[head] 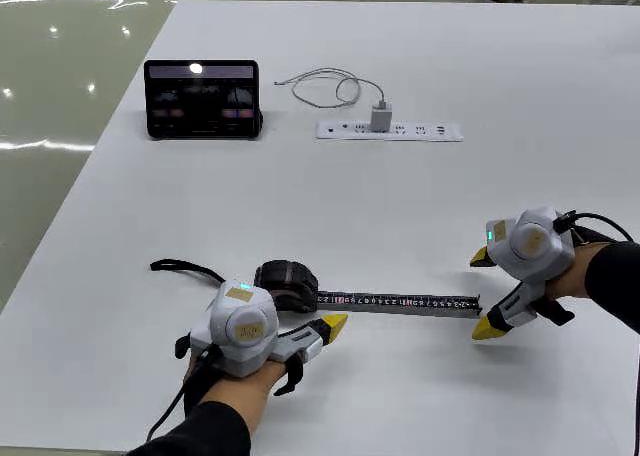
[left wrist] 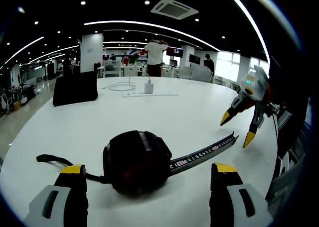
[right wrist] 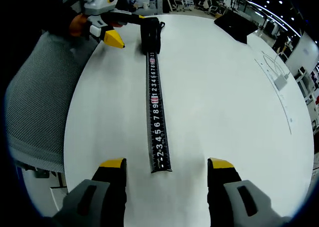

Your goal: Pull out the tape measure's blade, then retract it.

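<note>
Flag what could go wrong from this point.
1. The left gripper stands open around the tape measure case without clamping it, so the case may slide once the blade is pulled.
2. The right gripper is open too, the blade's tip lying free between its fingers; the extended blade might snap back uncontrolled.

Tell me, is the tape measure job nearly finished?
About halfway. The blade lies pulled out from the case across the table. Both the left gripper and the right gripper are open, holding nothing. Retracting the blade is left to do.
</note>
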